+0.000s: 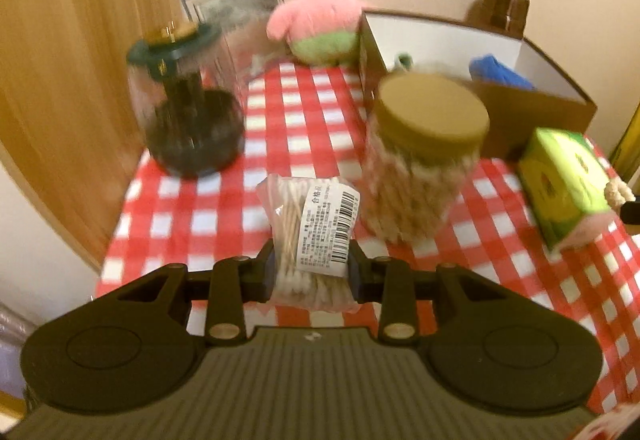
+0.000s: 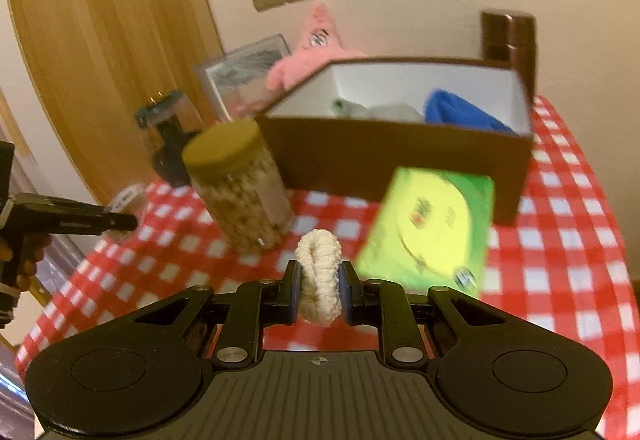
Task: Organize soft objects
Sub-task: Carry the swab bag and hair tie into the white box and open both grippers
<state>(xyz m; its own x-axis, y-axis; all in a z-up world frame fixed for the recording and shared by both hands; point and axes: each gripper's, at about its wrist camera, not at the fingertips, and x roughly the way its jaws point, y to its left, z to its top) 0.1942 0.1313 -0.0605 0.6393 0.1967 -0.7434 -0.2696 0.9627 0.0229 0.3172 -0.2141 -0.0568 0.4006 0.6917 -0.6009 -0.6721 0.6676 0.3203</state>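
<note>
Over the checked tablecloth (image 1: 304,112), we are pinching a packet of cotton swabs (image 1: 312,240) in the left gripper (image 1: 311,276) and clamping a cream knitted loop (image 2: 319,276) in the right gripper (image 2: 319,290).

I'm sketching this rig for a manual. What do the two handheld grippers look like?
Both match: the left gripper and right gripper are matte black, with two rounded lobes, a ribbed grey centre plate, silver pivot pins on angular link arms, and blue-edged finger pads. No cables or sleeves are visible.
</note>
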